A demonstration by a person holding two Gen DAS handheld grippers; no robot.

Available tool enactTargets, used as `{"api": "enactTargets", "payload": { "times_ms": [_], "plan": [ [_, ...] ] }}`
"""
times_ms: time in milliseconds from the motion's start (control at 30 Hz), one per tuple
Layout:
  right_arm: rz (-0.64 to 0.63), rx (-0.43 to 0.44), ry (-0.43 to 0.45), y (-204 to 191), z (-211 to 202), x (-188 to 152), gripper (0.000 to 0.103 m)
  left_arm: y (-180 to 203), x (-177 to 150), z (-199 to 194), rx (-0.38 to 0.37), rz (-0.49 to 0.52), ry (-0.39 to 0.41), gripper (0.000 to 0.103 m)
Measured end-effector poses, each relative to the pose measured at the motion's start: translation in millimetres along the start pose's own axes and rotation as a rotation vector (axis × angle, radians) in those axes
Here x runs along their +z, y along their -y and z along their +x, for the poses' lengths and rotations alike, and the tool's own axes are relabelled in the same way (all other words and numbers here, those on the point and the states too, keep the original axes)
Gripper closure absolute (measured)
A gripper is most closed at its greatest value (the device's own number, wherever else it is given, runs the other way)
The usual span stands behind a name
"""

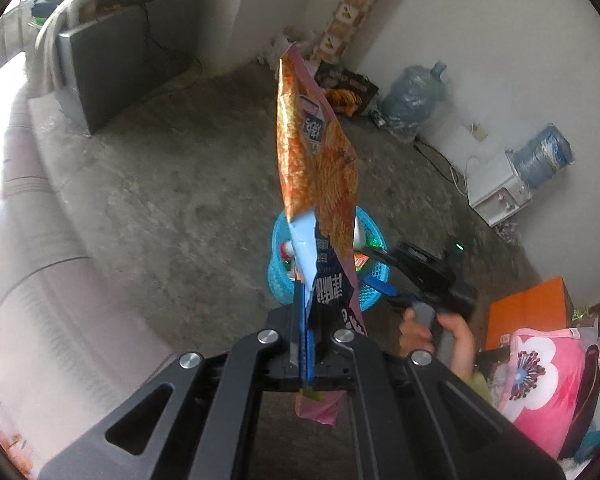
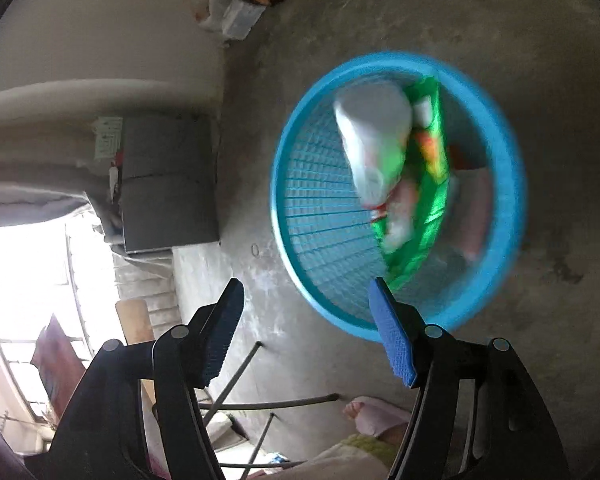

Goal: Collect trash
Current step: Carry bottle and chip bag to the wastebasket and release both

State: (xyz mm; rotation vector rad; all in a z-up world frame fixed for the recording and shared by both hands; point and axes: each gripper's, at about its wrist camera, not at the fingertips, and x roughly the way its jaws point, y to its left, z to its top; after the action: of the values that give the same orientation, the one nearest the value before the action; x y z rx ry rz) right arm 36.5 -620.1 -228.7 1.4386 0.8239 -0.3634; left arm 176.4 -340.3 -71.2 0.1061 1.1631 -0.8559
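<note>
The left claw (image 1: 314, 320) pinches an orange snack wrapper (image 1: 316, 160), its long axis standing straight out along the fingers, above the blue basket (image 1: 278, 276) on the floor. Nearer the basket, the right claw (image 2: 306, 320) gapes empty at the rim.

Bare concrete floor (image 2: 500, 20) rings the blue basket (image 2: 512, 168); wrappers (image 2: 380, 140) fill half its open mouth.
</note>
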Motion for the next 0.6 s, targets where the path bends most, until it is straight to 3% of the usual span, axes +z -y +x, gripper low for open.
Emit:
{"api": "enactTargets", "payload": {
  "times_ms": [267, 433, 600],
  "plan": [
    [0.073, -0.048, 0.063, 55.9, -56.1, -7.6, 0.039, 19.6, 20.6, 56.9, 0.026, 0.006, -0.072, 0.103],
    [0.139, -0.05, 0.051, 82.0, -57.9, -16.5, 0.039, 17.1, 34.1, 100.1, 0.065, -0.067, -0.144, 0.103],
    [0.154, -0.027, 0.027, 79.2, -51.9, -21.2, 0.039, 25.7, 53.2, 150.2, 0.12, -0.092, -0.159, 0.102]
  ]
}}
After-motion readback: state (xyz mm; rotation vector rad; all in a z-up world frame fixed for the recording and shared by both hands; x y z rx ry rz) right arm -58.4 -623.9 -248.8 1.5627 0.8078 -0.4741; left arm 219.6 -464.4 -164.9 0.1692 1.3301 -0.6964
